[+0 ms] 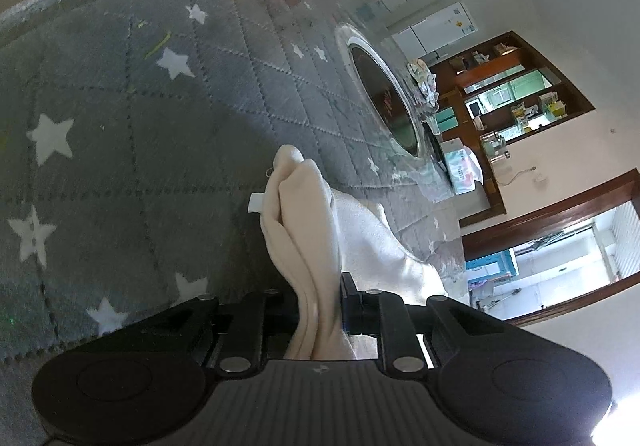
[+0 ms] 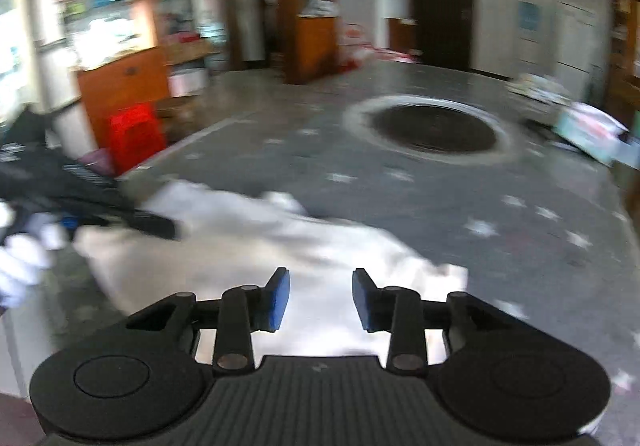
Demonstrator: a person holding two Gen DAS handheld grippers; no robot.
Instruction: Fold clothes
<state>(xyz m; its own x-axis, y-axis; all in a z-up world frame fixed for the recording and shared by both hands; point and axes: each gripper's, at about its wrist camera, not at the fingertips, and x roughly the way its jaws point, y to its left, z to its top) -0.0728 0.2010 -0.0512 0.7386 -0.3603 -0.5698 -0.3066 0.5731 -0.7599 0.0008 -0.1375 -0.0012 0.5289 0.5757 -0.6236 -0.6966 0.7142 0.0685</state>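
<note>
A cream-white garment (image 1: 304, 230) is bunched between the fingers of my left gripper (image 1: 320, 306), which is shut on it; the cloth rises in folds ahead of the jaws and trails off to the right over the table. In the right wrist view the same white garment (image 2: 248, 242) lies spread on the grey star-patterned tablecloth (image 2: 440, 213), blurred by motion. My right gripper (image 2: 321, 300) hovers over its near edge, open, with nothing between the blue pads (image 2: 280, 298). The left gripper's black body (image 2: 80, 189) shows at the left edge, on the cloth's far corner.
A round dark inset with a pale ring (image 2: 434, 127) sits in the table's middle. Packets and boxes (image 2: 580, 125) lie at the far right edge. A red stool (image 2: 134, 135) and wooden shelves (image 2: 120, 81) stand beyond the table's left side.
</note>
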